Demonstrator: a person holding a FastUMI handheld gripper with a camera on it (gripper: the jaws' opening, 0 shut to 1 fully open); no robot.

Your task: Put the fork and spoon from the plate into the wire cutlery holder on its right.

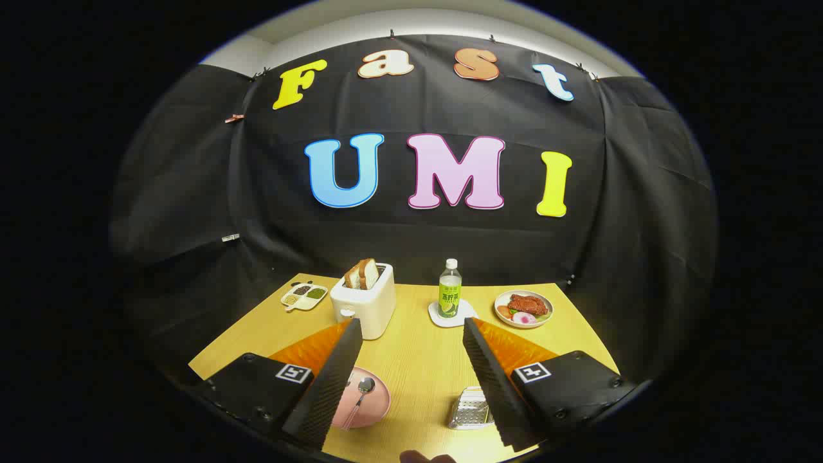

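Setting: a yellow wood-grain table [418, 360] is seen from above and in front, with a black cloth wall behind it.
Gripper: the two-finger gripper [411, 331] is held above the near part of the table; its two fingers are spread wide apart, and nothing is held between them.
Fingers: the ribbed fingers [331, 379] are seen slanting in from the lower left and lower right, with only bare tabletop in the gap between them.
Plate: a round pink plate [376, 408] is found on the near left of the table, partly hidden behind the left finger.
Spoon: a silver metal spoon [360, 395] is seen lying on the pink plate, its bowl pointing away and its handle towards the viewer.
Fork: it cannot be told whether a fork lies on the plate, as that side is covered by the left finger.
Cutlery holder: a silver wire cutlery holder [468, 411] is placed to the right of the plate, well apart from it and partly hidden by the right finger.
Toaster: a white toaster [363, 302] with slices of bread standing in it is seen beyond the left finger.
Bottle: a green-labelled plastic bottle with a white cap [449, 292] is set upright on a white coaster [443, 318], beyond the fingers.
Far left: a small white divided dish of condiments [303, 296] is placed beside the toaster.
Far right: a white plate of meat and vegetables [523, 308] is seen near the table's back corner.
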